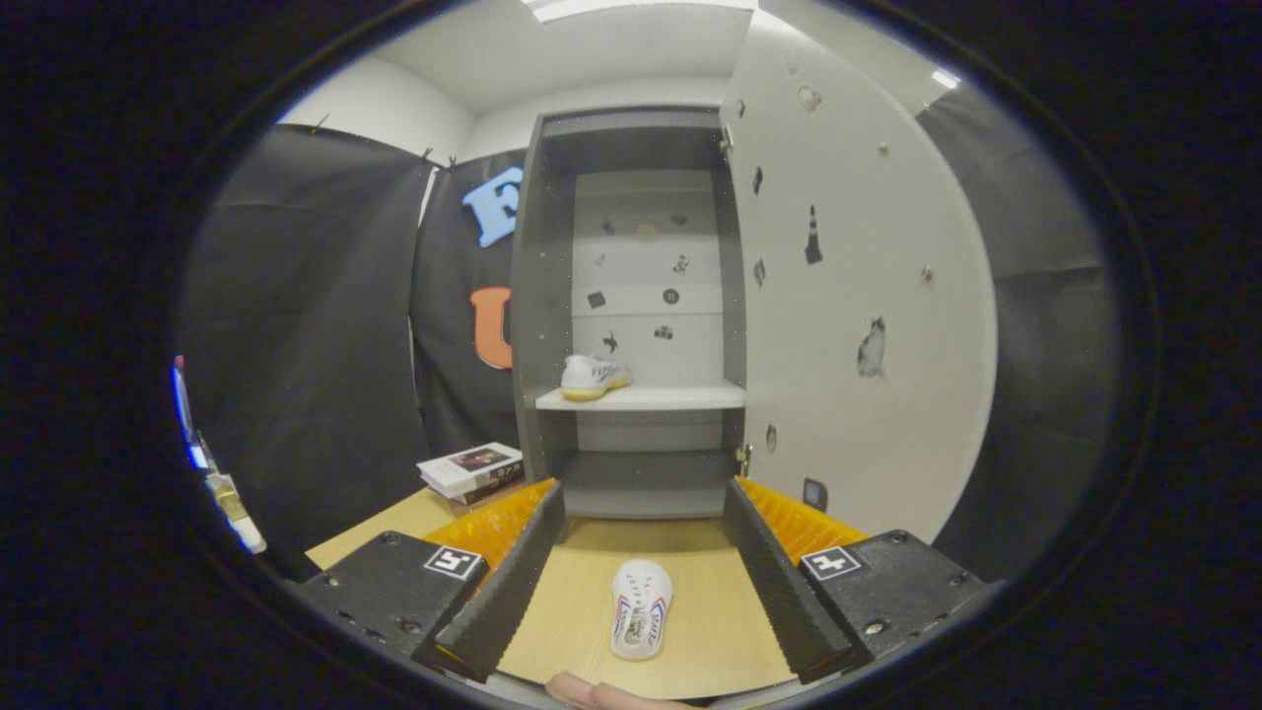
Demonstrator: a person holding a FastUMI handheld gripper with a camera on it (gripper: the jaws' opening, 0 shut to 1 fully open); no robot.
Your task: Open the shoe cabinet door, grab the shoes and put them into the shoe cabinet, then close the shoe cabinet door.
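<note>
The cabinet (631, 296) stood open at the far end, its door (848, 296) swung out to the right and dotted with small stickers. One shoe (594, 377) was already sitting on the pale shelf (670, 397) inside, toward the left of it, toe pointing right. And there was the other shoe (641, 608), lying sole-up on the light wooden surface (710, 611), lengthwise, right in the gap between the two fingers and nearer to the camera than their tips! The fingers (645, 503) were spread wide, one on each side of that shoe, neither touching it; the gripper held nothing. The tips reached toward the cabinet's foot, with the shoe well short of them. Off to the left, a small stack of books (471, 471) rested on the surface just beside the cabinet's left wall, up against the dark cloth of the booth. At the very near edge, below the shoe, a bit of a person's hand (601, 696) peeked in, too little of it to tell what it was doing.
</note>
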